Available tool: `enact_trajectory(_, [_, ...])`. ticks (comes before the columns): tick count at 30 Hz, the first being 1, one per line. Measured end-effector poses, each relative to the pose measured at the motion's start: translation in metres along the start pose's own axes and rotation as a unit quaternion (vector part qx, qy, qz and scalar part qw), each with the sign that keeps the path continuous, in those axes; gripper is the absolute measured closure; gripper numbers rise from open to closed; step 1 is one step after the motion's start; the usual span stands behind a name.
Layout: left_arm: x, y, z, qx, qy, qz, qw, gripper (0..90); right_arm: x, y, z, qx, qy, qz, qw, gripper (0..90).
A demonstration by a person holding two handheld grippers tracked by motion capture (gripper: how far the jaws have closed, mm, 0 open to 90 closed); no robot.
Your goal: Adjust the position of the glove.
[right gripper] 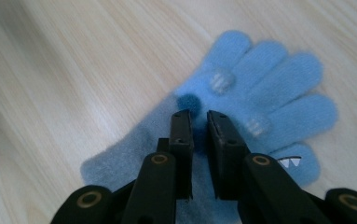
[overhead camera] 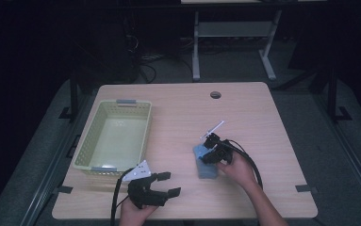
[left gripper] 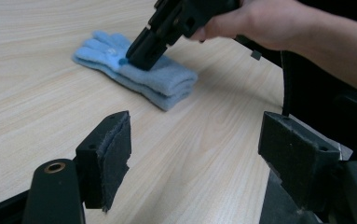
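While the right gripper (right gripper: 199, 122) presses down on the blue glove (right gripper: 260, 93), its jaws stand nearly together with only a thin gap, tips on the palm area just below the fingers; a pinch of fabric may be caught between them, but the view down the jaws is too tight to tell for sure. The glove lies flat on the table (overhead camera: 244, 108), right of centre, well apart from the basket (overhead camera: 114, 136), and in the left gripper view it looks like a stacked pair or a folded glove (left gripper: 139, 74), two layers showing at the cuff end. The left gripper (overhead camera: 166, 183) hangs near the front edge of the table with jaws wide open, holding nothing. Step in hand looks like grabbing the glove to carry it over to the basket. To do it well: get a real bite of knit, not just the surface fuzz, so close on a fold near the middle of the palm; if there are two layers, catch both or the lower one stays behind. Lift straight up before swinging left, since the limp fingers will drag on the wood. Keep the cable off the glove. The basket is pale yellow-green plastic with slotted walls and grey handle clips, sitting at the left side of the table; its floor looks bare, nothing in it as far as the high view shows. Drop well inside the rim, not on the wall.
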State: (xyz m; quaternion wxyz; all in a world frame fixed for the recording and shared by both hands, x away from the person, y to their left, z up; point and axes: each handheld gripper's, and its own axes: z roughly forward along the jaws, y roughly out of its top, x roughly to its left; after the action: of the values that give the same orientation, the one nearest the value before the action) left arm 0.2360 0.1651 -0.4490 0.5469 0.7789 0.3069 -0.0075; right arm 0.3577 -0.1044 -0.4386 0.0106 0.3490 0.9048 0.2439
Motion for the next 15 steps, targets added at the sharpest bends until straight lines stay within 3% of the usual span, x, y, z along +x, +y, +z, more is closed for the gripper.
enact_trajectory(3, [0.000, 0.000, 0.001, 0.001, 0.000, -0.005, 1.0000, 25.2, -0.001, -0.002, -0.001, -0.004, 0.005, 0.007, 1.0000, 77.8])
enact_trajectory(8, [-0.001, -0.002, 0.003, 0.001, -0.009, -0.013, 0.9999, 25.2, 0.002, -0.005, -0.009, -0.012, -0.004, 0.007, 0.9999, 65.7])
enact_trajectory(9, [-0.003, -0.003, 0.005, 0.001, -0.011, -0.018, 0.9998, 25.2, 0.004, -0.008, -0.015, -0.024, -0.005, 0.013, 0.9996, 57.2])
enact_trajectory(11, [-0.003, -0.003, 0.007, 0.000, -0.013, -0.024, 0.9996, 25.3, 0.005, -0.012, -0.019, -0.031, -0.007, 0.023, 0.9992, 49.9])
enact_trajectory(14, [-0.003, -0.002, 0.009, -0.002, -0.015, -0.031, 0.9994, 25.1, 0.004, -0.019, -0.027, -0.049, 0.000, 0.038, 0.9981, 43.5])
enact_trajectory(15, [-0.003, 0.000, 0.012, 0.002, -0.020, -0.043, 0.9989, 24.9, 0.002, -0.022, -0.031, -0.057, 0.006, 0.052, 0.9970, 42.2])
